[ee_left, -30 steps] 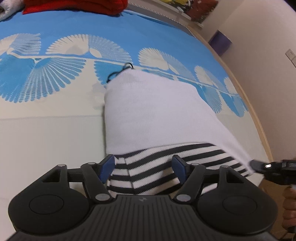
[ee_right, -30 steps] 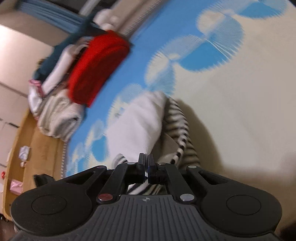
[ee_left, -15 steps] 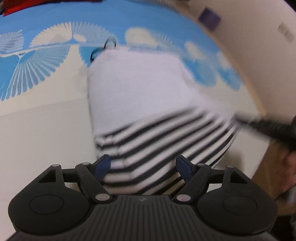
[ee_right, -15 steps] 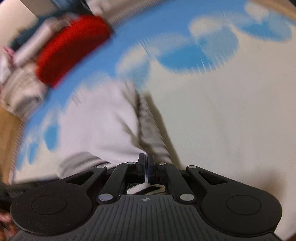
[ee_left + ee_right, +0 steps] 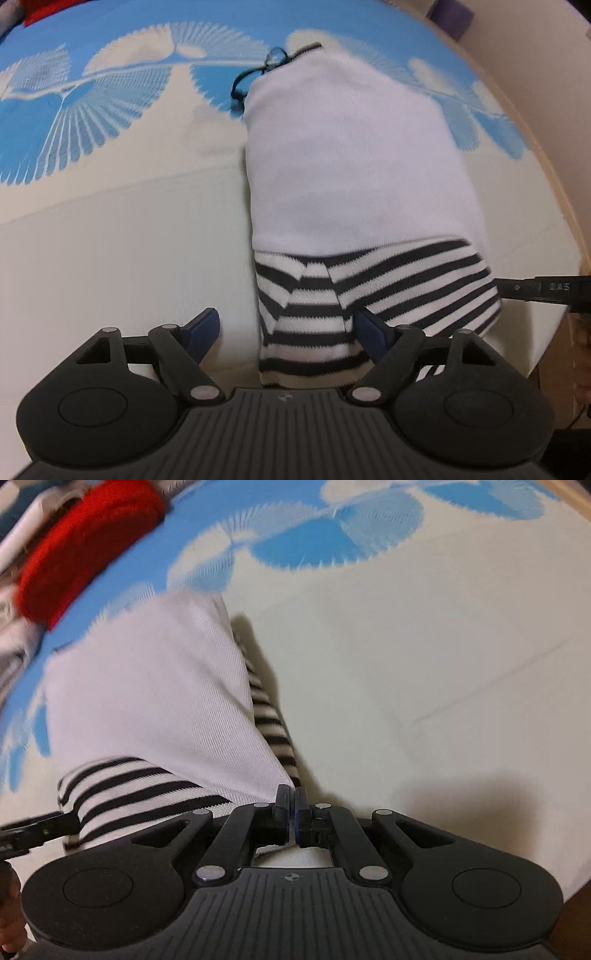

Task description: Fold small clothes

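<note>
- While you work over the bed [image 5: 92, 258], note that its cover, cream with a blue fan print, carries the whole job; the surface near the garment is flat and unobstructed.
- Your garment [image 5: 354, 166], a small white knit piece with black-and-white striped trim [image 5: 388, 284], lies flat on the cream part of the cover with its far end reaching the blue band. It reads as already folded over: the white panel lies on top and striped cloth shows beneath it along the side edge in the right wrist view. A thin black cord [image 5: 258, 72] loops out at the far corner.
- A red folded item [image 5: 81, 550] and other stacked cloth sit well apart at the far side of the bed; I judge these to be finished or waiting pieces, which one I cannot tell.
- Your left tool [image 5: 284, 328] stands wide, jaws opening, pads clear of the cloth though the striped hem lies between them.
- Your right tool [image 5: 290, 812] is fully closed at the garment's near corner; a sliver of cloth shows at the pads, so I judge it pinches the striped hem there.
- Judgement: the fold is laid down, the left side released. Remaining: let go on the right, smooth or fold once more, then set it aside.
</note>
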`<state>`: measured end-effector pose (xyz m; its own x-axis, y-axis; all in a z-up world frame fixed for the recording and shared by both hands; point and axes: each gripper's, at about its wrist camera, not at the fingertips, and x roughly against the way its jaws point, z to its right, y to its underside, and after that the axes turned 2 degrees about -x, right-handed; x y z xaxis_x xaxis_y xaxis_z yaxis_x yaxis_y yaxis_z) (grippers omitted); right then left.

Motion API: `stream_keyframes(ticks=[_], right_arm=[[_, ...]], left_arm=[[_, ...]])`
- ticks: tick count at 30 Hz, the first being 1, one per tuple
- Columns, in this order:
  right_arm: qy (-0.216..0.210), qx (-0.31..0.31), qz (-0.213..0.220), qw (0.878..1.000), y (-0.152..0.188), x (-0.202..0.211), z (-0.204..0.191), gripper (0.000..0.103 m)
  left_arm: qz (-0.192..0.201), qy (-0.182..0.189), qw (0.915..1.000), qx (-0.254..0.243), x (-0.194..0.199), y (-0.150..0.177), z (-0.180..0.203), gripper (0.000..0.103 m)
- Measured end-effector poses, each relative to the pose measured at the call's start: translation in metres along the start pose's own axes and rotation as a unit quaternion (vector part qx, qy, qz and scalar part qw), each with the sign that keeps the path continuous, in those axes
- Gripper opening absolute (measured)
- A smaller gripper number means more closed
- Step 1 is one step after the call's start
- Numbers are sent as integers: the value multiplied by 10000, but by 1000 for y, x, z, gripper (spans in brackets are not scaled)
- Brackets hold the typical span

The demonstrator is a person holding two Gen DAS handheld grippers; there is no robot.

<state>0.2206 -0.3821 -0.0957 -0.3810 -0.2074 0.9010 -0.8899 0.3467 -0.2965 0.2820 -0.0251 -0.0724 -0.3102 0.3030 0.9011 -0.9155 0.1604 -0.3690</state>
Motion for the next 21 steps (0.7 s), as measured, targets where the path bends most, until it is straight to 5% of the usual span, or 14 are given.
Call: stream_keyframes(ticks=[3, 5, 8, 13, 21], right_arm=[[-70, 192, 230, 9995, -8, 7, -10, 7], [-306, 176, 769, 9964, -19, 24, -13, 10], [-640, -191, 1448, 9872, -36, 36, -12, 39], [-1334, -653, 1465, 9780, -66, 23, -31, 53], [-823, -671, 953, 9898, -90, -35, -55, 59]], left_arm=[[147, 50, 9999, -43, 12, -7, 0, 84], [367, 181, 9989, 219, 22, -14, -8, 84], [661, 456, 9924, 931, 30, -22, -25, 84], [753, 877, 9754, 1878, 23, -34, -50, 84], [812, 1272, 9379, 3124, -1, -56, -81, 84]])
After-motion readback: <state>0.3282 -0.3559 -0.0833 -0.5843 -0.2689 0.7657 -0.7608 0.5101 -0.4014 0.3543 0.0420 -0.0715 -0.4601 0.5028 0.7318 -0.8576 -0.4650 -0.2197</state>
